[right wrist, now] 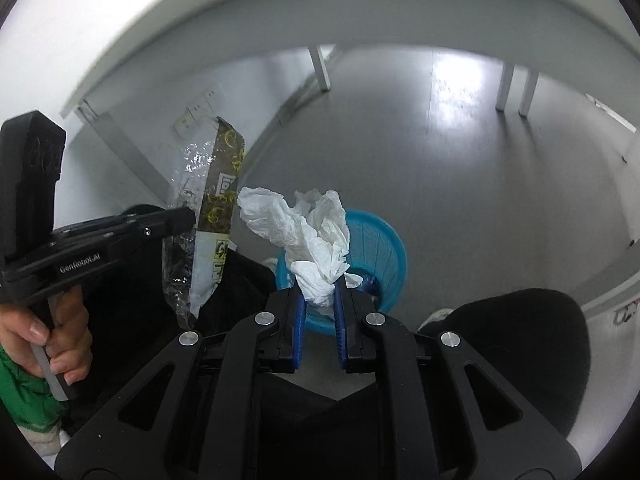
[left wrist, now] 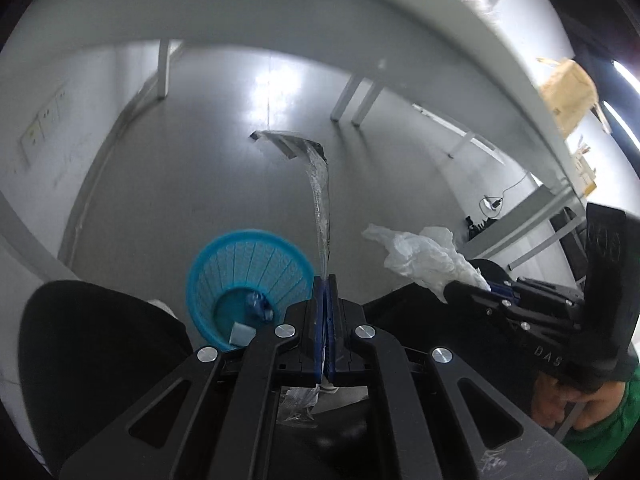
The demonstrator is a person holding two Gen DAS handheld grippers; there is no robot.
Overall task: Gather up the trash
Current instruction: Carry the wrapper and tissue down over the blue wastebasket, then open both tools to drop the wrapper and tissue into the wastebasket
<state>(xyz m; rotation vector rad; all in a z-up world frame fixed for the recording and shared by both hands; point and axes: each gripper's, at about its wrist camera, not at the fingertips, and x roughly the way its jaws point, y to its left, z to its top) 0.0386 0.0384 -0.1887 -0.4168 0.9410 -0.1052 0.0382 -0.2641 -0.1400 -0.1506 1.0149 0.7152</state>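
We are pinching a light, floppy clear-and-printed plastic wrapper [left wrist: 320,200] by its edge in the fully closed left tool [left wrist: 326,280]. Our right tool [right wrist: 320,292] is squeezing a soft crumpled white tissue [right wrist: 308,236] at its bunched end, above the round blue plastic basket [right wrist: 384,248].

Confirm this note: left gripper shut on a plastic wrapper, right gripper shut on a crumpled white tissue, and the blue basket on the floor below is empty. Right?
Not quite: the blue basket is not empty. The left wrist view shows a few pieces of trash lying in its bottom. The rest stands: the left gripper is shut on the plastic wrapper, and the right gripper on the crumpled white tissue.
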